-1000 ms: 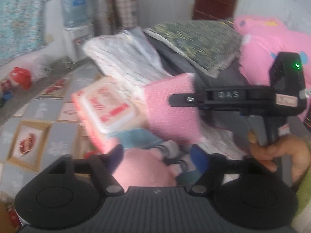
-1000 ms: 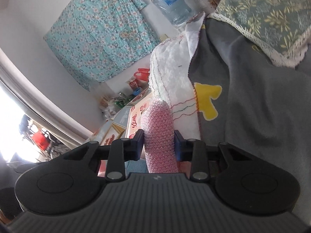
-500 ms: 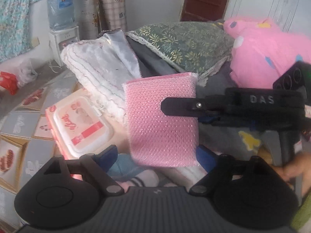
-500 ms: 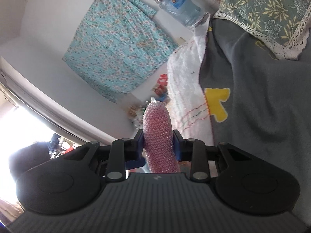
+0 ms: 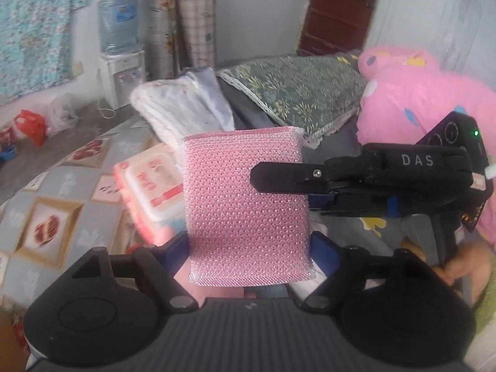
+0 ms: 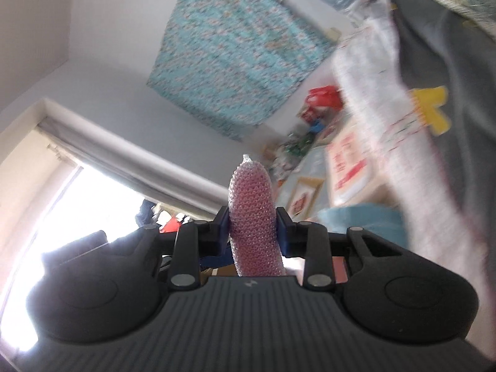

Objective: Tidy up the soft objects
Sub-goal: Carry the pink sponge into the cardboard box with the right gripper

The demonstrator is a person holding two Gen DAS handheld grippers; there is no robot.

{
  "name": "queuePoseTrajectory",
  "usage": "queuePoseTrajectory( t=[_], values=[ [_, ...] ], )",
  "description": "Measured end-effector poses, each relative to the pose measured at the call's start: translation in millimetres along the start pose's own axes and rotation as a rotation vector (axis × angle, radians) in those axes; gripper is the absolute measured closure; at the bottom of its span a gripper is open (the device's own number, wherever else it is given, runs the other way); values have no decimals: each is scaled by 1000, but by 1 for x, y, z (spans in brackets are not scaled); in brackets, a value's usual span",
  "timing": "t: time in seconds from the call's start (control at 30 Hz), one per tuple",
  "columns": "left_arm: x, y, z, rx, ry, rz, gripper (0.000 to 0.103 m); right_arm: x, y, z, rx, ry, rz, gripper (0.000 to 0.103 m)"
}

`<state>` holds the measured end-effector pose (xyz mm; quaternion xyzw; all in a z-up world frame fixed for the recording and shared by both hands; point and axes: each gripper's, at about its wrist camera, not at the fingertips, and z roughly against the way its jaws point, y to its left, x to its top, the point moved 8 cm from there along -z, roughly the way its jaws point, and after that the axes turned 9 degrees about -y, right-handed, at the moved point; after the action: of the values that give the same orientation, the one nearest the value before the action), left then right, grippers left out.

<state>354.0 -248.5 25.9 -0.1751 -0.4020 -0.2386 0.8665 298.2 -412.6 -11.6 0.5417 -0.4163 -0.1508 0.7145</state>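
A pink mesh sponge hangs upright in the air. My right gripper comes in from the right and is shut on its right edge. In the right wrist view the sponge stands edge-on, pinched between the blue pads of the right gripper. My left gripper sits below the sponge, its blue fingertips flanking the lower corners. Its jaws are closing with the sponge between them, and I see no squeeze on the sponge. A person's hand holds the right gripper's handle.
On the patterned quilt behind the sponge lies a pink pack of wet wipes. Further back are a folded white blanket, a grey blanket, a green leaf-print pillow and a pink plush. A water dispenser stands by the wall.
The right gripper has lifted the sponge and brought it between the left fingertips. The right wrist view has swung away from the bedding towards the wall and window.
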Motion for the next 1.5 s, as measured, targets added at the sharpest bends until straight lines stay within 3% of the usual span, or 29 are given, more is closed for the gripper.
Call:
queuePoseTrajectory(
  t=[0.2,0.43,0.67,0.83,1.03,1.3,1.5],
  values=[
    [-10,7,73,74,-44,-8,21,-38,63,-1,72,63,49,72],
    [-43,40,168,232,-90,10,21,-106,147,-32,164,206,124,72],
    [-95,117,268,407,-141,211,21,-206,236,-108,243,417,209,73],
    [-149,186,319,496,-155,443,20,-297,276,-173,221,585,236,73],
    [-214,258,350,547,-144,660,19,-387,278,-244,92,728,215,74],
    [-264,293,388,612,-196,729,20,-447,231,-331,-131,790,206,74],
    [-284,300,406,640,-222,755,20,-479,178,-357,-248,839,115,74]
  ],
)
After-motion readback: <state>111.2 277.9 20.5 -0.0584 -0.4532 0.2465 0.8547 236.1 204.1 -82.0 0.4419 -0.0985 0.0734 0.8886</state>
